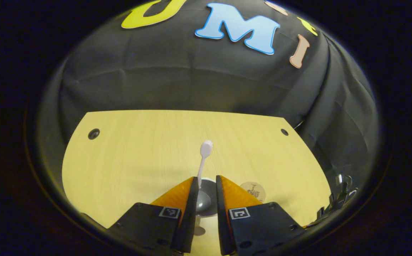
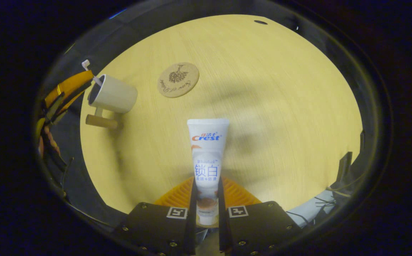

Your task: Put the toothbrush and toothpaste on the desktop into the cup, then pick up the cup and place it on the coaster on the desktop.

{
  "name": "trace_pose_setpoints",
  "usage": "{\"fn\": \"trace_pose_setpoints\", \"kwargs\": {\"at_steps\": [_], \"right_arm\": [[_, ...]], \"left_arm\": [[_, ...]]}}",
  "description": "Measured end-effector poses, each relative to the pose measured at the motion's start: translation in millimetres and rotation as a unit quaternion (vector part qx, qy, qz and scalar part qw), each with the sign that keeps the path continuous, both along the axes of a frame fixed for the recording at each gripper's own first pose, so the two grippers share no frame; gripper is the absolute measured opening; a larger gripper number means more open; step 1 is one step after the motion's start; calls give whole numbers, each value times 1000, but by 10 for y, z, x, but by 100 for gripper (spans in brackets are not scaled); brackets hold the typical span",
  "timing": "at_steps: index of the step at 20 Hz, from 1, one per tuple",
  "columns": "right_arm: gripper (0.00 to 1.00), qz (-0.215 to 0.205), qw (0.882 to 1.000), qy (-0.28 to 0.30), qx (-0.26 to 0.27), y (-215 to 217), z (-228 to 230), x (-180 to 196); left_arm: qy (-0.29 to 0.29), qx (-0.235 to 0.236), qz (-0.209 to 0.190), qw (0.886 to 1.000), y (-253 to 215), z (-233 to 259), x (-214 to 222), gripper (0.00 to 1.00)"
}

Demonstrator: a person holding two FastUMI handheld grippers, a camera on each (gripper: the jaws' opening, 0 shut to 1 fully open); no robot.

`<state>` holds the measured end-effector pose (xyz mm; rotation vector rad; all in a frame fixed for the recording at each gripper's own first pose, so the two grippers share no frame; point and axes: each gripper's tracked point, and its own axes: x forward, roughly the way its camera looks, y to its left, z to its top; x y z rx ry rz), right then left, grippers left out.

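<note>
My right gripper [image 2: 206, 199] is clenched on the toothpaste [image 2: 207, 156], a smooth flat-ended plastic tube raised above the pale wood-grain bench [image 2: 280, 89]. Beyond the tube, the round engraved wooden coaster [image 2: 178, 79] lies flat. Left of the coaster stands the matte cylindrical cup [image 2: 112, 94], the toothbrush [image 1: 204, 160] upright inside it. My left gripper [image 1: 205, 193] hangs released over the cup, fingers either side of the slender white handle.

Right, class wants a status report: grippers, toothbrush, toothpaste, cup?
Left gripper open over cup, toothbrush inside. Right gripper shut on toothpaste. Coaster bare.
</note>
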<state>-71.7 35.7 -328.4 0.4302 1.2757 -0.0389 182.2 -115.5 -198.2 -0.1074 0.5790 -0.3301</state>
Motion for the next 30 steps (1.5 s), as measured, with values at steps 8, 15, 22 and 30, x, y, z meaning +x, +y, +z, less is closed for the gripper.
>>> {"fn": "trace_pose_setpoints", "kwargs": {"at_steps": [8, 15, 22, 30], "right_arm": [[27, -2, 997, -76, 20, 224, 631, 927], [27, -37, 989, -123, 70, 720, 1062, 1680], [27, -87, 979, -162, 90, 854, 1177, 2017], [27, -94, 952, -283, 62, 965, 1135, 2330]], "left_arm": [[-2, -9, 31, 999, 454, 96, -377, 39], [-1, 1, 52, 999, 846, 89, -579, 33], [18, 4, 58, 998, 1120, -23, -736, 39], [41, 0, 68, 997, 1338, -180, -878, 33]]}}
